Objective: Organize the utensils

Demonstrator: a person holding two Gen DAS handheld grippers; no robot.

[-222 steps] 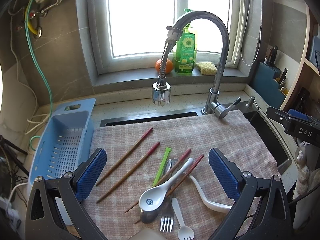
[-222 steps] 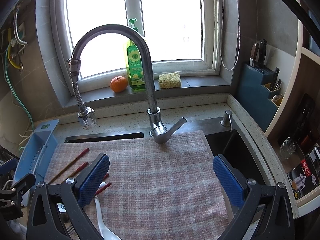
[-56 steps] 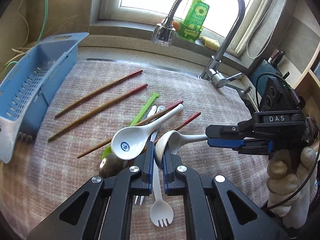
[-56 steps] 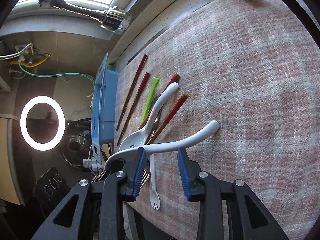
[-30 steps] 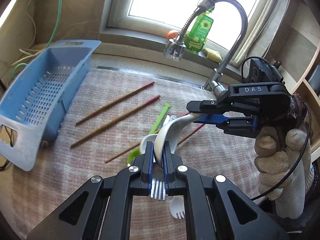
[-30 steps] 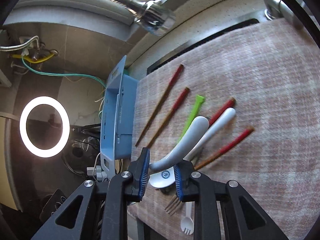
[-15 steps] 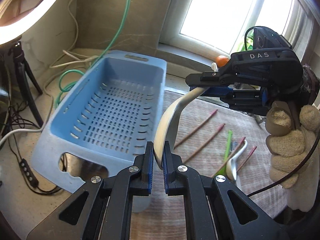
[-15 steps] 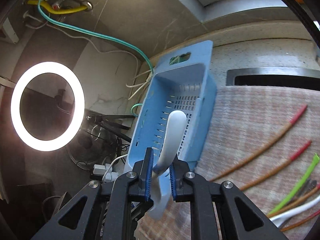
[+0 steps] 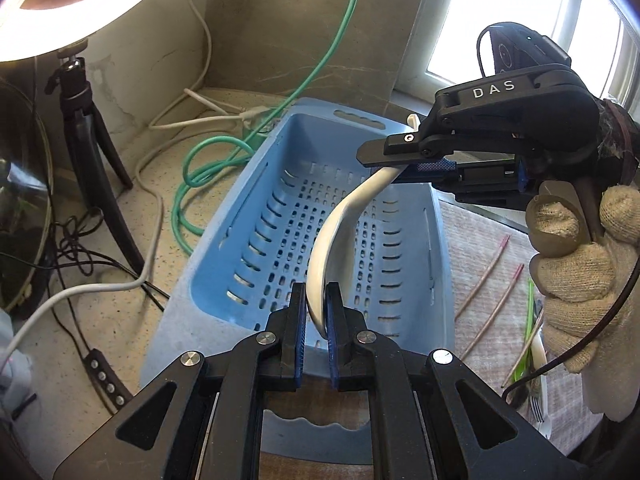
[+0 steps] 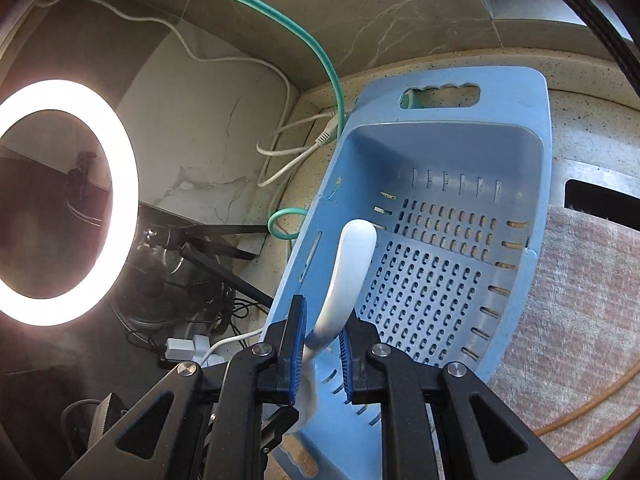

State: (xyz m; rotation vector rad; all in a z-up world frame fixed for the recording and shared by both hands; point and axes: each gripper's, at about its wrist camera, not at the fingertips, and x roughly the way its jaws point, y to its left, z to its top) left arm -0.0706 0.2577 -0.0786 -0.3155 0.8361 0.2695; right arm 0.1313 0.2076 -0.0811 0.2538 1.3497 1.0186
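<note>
Over blue basket [image 9: 256, 184]: both grippers clamping white spoon [image 9: 340, 224], right one [image 9: 408, 164] marked "DAS".

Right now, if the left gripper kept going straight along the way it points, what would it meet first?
Probably the perforated floor of the blue basket, which lies straight past the left gripper. Its jaws are shut on the white spoon, whose bowl would likely touch first, though depth is unclear.
</note>
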